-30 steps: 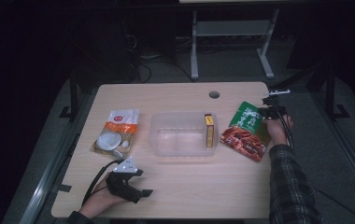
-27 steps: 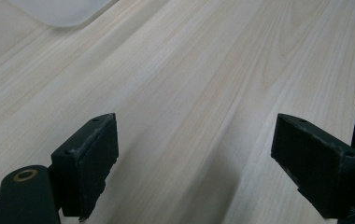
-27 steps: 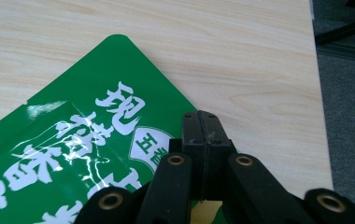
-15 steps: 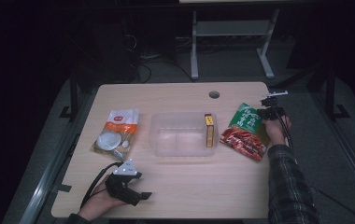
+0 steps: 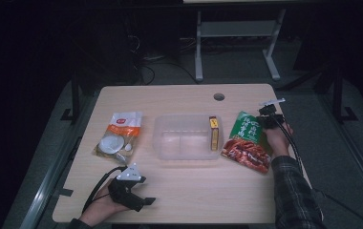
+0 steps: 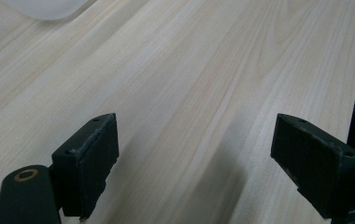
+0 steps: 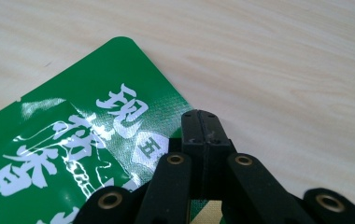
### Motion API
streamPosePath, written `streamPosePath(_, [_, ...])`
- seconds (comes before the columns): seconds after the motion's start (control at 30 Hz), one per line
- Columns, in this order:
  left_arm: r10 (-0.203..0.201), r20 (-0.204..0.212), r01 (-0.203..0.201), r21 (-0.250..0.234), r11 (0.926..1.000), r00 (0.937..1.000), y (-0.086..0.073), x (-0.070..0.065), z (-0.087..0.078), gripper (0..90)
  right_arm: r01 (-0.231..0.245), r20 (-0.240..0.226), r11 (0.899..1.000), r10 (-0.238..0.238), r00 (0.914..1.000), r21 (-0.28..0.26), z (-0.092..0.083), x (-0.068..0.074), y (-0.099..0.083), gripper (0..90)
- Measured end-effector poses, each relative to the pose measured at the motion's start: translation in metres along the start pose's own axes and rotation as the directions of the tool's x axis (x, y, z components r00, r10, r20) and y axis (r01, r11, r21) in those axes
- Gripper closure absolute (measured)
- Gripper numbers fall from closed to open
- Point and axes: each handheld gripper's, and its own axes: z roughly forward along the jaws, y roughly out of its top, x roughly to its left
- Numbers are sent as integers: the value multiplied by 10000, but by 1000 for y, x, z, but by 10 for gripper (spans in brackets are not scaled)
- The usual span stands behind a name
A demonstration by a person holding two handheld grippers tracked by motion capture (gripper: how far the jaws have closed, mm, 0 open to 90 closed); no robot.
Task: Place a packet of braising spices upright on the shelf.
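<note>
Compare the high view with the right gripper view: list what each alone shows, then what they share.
High view alone: the clear plastic tub holding a yellow box, the white-and-orange pouch, and the left gripper near the table's front edge.

Right gripper view alone: the right gripper, jaws shut, tip at the packet's edge, and the white characters up close.

Both: the green snack packet on the pale wooden table.
</note>
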Motion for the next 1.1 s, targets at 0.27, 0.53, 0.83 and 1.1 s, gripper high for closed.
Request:
streamPosePath(0.27, [260,83,-259,-111,9996,9996,6,-3,1,148,824,69,9964,-826,9966,201,-17,15,-14,900])
streamPosePath(0.53, [369,204,-367,-105,9993,9991,16,-2,4,124,1256,-42,9911,-1255,9921,434,-31,22,-26,900])
streamPosePath(0.83, [337,467,-335,-50,9994,9983,23,-4,7,117,1669,-495,9848,-1645,9851,488,-46,32,-39,900])
streamPosePath(1.1, [402,452,-399,-59,9992,9982,23,-4,7,125,2046,-996,9769,-1979,9751,622,-58,41,-48,900])
